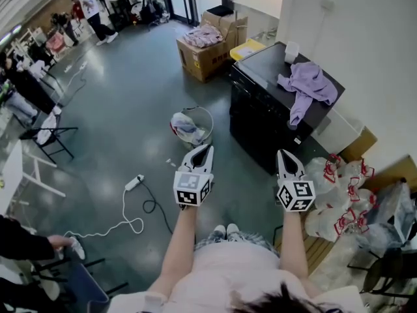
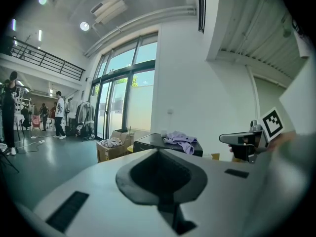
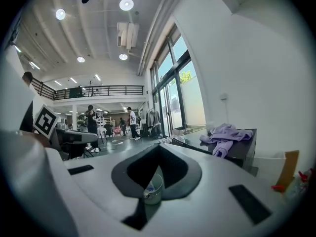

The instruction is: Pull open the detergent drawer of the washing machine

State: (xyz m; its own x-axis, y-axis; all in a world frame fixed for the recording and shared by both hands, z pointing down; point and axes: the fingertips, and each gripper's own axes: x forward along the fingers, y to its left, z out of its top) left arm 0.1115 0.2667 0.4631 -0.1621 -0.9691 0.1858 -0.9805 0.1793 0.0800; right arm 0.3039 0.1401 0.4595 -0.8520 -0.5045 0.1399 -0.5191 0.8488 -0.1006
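Observation:
The black washing machine (image 1: 260,113) stands ahead and to the right against the white wall, with a purple garment (image 1: 306,87) and a small white cup (image 1: 291,51) on its top. Its detergent drawer is too small to make out. My left gripper (image 1: 207,147) and right gripper (image 1: 281,154) are held side by side in front of me, both shut and empty, well short of the machine. The left gripper view looks over its shut jaws (image 2: 159,152) at the machine (image 2: 148,144). In the right gripper view the machine (image 3: 242,152) lies right of the shut jaws (image 3: 159,147).
A metal bucket (image 1: 192,128) with cloth in it sits on the floor left of the machine. Behind it is a cardboard box (image 1: 208,47) of laundry. Tied plastic bags (image 1: 339,188) pile up at the right. A power strip (image 1: 133,182) with its cable lies on the left floor.

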